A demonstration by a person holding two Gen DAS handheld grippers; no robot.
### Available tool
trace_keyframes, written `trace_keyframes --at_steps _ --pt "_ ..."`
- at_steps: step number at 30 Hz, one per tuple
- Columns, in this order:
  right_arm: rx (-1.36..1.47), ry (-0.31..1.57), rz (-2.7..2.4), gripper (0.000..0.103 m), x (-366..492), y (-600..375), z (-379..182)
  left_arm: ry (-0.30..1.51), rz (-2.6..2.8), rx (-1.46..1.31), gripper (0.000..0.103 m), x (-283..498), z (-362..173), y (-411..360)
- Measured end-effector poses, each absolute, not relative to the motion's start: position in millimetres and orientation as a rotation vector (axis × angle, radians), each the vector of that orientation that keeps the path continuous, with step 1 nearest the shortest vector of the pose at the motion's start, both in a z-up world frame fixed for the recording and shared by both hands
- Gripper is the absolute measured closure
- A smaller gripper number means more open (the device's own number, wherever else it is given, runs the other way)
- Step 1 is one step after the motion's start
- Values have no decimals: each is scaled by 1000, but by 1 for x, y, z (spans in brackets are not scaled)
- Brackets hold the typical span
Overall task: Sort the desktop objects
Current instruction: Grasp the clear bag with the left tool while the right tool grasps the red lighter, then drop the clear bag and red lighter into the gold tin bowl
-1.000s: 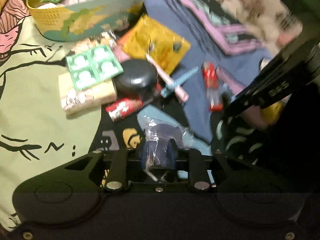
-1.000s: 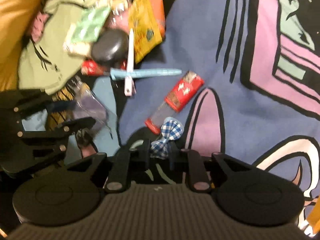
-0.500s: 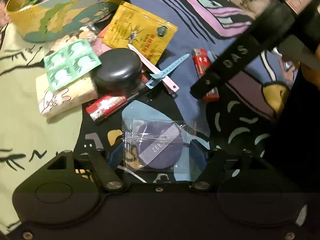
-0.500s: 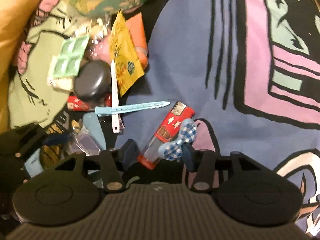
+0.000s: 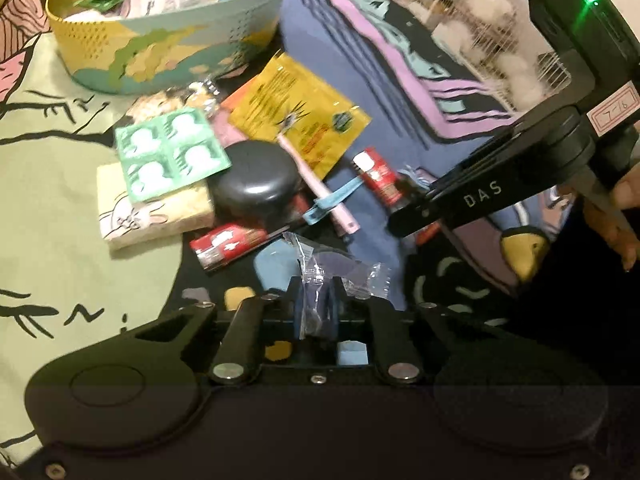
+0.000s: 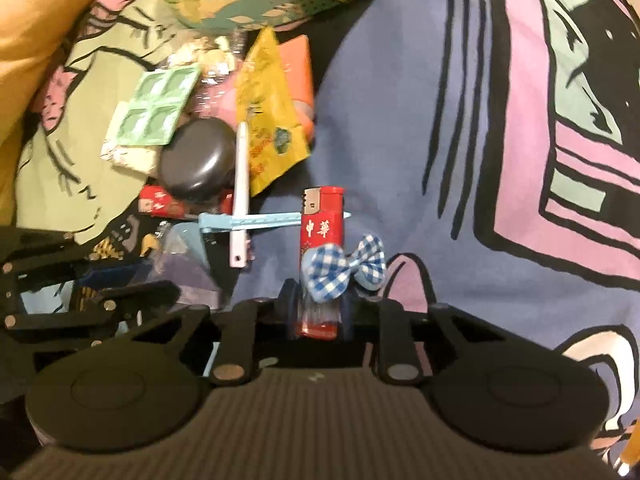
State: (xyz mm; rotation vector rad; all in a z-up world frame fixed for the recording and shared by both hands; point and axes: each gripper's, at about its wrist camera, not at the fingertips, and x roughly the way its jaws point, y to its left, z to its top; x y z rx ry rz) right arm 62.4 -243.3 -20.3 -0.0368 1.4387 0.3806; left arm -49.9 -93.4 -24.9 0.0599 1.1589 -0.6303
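My left gripper (image 5: 316,304) is closing, and its pads pinch a clear packet (image 5: 360,276) holding a dark purple puff, crumpled upright between them. My right gripper (image 6: 318,308) is also closing, its pads pressing the lower end of a red lighter (image 6: 322,232). A blue gingham bow (image 6: 344,266) rests on that lighter. Seen from the left wrist, the right gripper's black arm (image 5: 480,190) reaches in from the right over the lighter (image 5: 380,176). The left gripper's fingers (image 6: 120,292) show at the left edge of the right wrist view.
A round patterned tin (image 5: 160,52) with several items stands at the back left. Piled in front of it are a green blister pack (image 5: 172,152), a tissue pack (image 5: 152,216), a black compact (image 5: 256,184), a yellow sachet (image 5: 304,120), another red lighter (image 5: 228,242), a pink stick (image 5: 320,192) and a blue clip (image 5: 332,200). A hand (image 5: 616,216) is at the right.
Half a second ago both grippers stood wide, the packet lying flat and the lighter loose. Both have closed: the left crumples the packet, the right holds the lighter where it first pinched the bow.
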Motion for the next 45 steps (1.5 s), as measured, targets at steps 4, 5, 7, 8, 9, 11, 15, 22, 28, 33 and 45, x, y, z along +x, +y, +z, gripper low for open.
trace_keyframes --at_steps 4,5,7,8,9,11,15,22,28,33,45 --pt "-27 1413 413 80 59 -249 -6 1135 -638 28 92 -50 -17 -93" --pt "-6 1404 422 81 61 -253 -1 1129 -636 11 92 -49 -15 -91" --pt "14 1387 435 84 61 -257 6 1106 -638 -21 95 -48 -8 -87" --pt "28 1376 442 86 62 -260 12 1096 -643 -33 96 -48 -3 -86" --pt "41 1374 452 87 62 -263 16 1083 -645 -44 97 -49 1 -85" --pt "67 1373 462 92 62 -267 19 1056 -644 -53 97 -51 9 -82" --pt "60 1378 465 92 62 -269 17 1012 -646 -81 97 -53 22 -77" --pt "126 1375 498 91 65 -274 21 938 -605 -184 97 -46 42 -54" --pt "279 1279 556 92 85 -294 65 823 -540 -274 97 -30 77 -26" --pt "346 1178 588 92 115 -298 109 780 -489 -247 97 3 108 -19" --pt "306 984 550 49 237 -225 145 753 -226 -117 1 155 131 -65"
